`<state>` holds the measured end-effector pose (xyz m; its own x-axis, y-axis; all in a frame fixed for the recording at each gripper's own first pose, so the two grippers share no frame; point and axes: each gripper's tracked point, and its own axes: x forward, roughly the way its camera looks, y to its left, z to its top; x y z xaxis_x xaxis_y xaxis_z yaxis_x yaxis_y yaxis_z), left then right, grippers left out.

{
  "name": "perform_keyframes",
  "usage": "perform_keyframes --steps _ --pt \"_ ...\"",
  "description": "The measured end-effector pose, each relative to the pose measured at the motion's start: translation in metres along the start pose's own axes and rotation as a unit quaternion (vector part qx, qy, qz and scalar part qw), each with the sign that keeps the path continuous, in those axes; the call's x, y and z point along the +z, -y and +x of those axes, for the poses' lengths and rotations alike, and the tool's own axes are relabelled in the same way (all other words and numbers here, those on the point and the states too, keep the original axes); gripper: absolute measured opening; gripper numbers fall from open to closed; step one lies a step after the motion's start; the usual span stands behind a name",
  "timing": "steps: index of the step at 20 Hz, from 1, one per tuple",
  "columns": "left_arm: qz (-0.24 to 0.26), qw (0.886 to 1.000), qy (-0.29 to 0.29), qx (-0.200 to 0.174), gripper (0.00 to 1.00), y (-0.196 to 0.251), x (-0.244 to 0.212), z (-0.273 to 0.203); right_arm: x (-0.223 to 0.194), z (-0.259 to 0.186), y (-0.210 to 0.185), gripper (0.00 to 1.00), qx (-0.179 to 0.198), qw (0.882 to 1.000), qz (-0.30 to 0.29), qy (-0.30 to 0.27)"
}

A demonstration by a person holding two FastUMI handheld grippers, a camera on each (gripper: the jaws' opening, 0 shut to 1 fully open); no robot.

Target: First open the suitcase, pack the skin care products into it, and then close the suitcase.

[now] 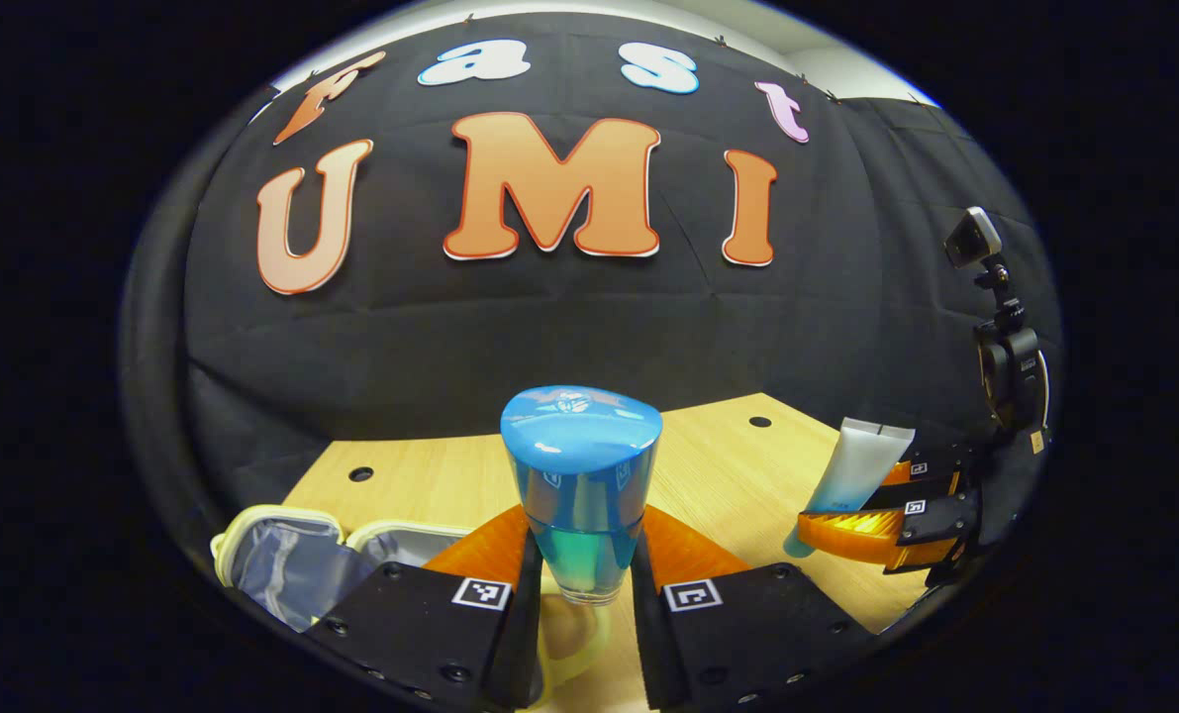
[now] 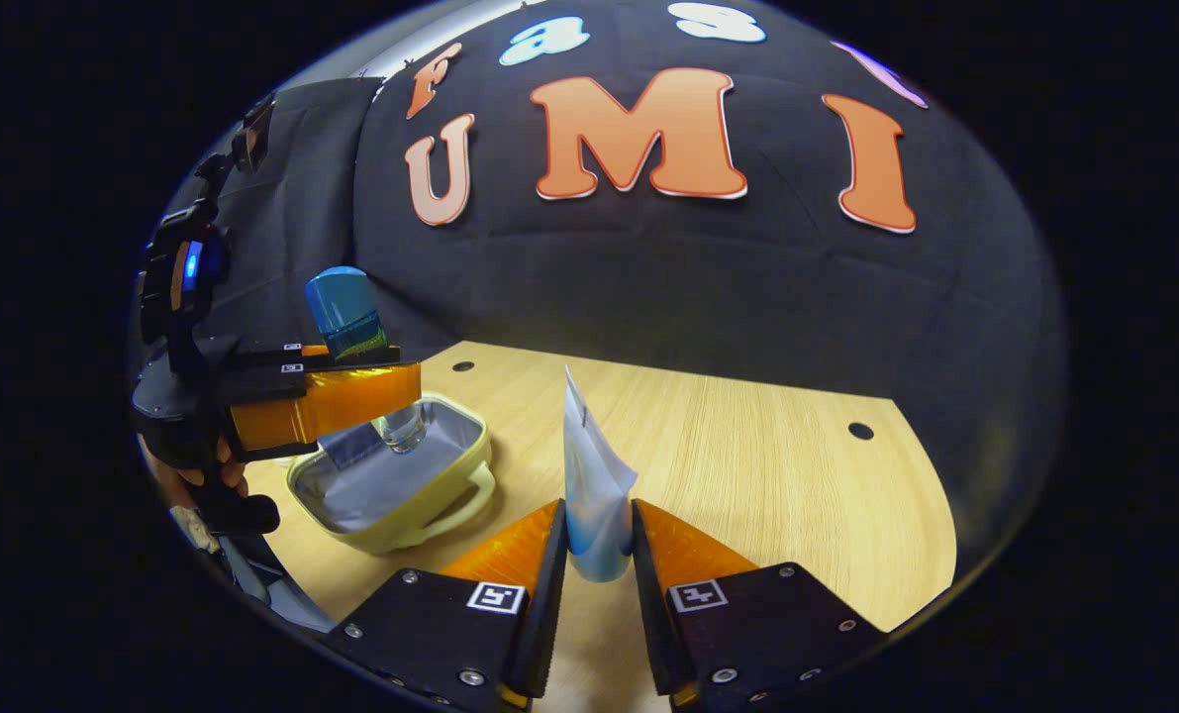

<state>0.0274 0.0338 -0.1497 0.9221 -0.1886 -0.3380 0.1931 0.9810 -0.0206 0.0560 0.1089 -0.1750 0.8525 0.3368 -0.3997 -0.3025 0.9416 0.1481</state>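
- In the left gripper view, the left gripper is clamped on a blue bottle, both fingers pressing its sides; the bottle stands upright with its blue cap up and its clear base low between the fingers.
- Below that bottle lies the open suitcase, a small pale-yellow case with grey lining, near the table's left front corner.
- In the right gripper view, the right gripper is closed on a white-and-blue tube, held upright with its crimped end up, above the middle of the wooden table.
- Farther left in that view, the left gripper holds the bottle over the open case, its base just above the lining; a hand grips the handle.
- Farther right in the left gripper view, the right gripper holds the tube above the table's right edge.
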Motion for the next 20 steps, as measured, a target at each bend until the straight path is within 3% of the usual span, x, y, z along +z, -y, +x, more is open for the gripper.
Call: perform_keyframes --steps 9,15,20 --pt "0.010 1.000 -0.001 0.024 0.41 -0.088 0.010 -0.029 0.040 0.009 -0.082 0.39 0.035 0.999 -0.021 0.025" --pt "0.006 0.998 -0.062 0.018 0.41 -0.129 -0.039 -0.025 0.038 0.032 -0.129 0.39 0.045 0.999 -0.016 0.016" --pt "-0.001 0.990 -0.142 0.005 0.42 -0.158 -0.097 -0.011 0.028 0.051 -0.155 0.39 0.040 0.999 -0.002 0.002"
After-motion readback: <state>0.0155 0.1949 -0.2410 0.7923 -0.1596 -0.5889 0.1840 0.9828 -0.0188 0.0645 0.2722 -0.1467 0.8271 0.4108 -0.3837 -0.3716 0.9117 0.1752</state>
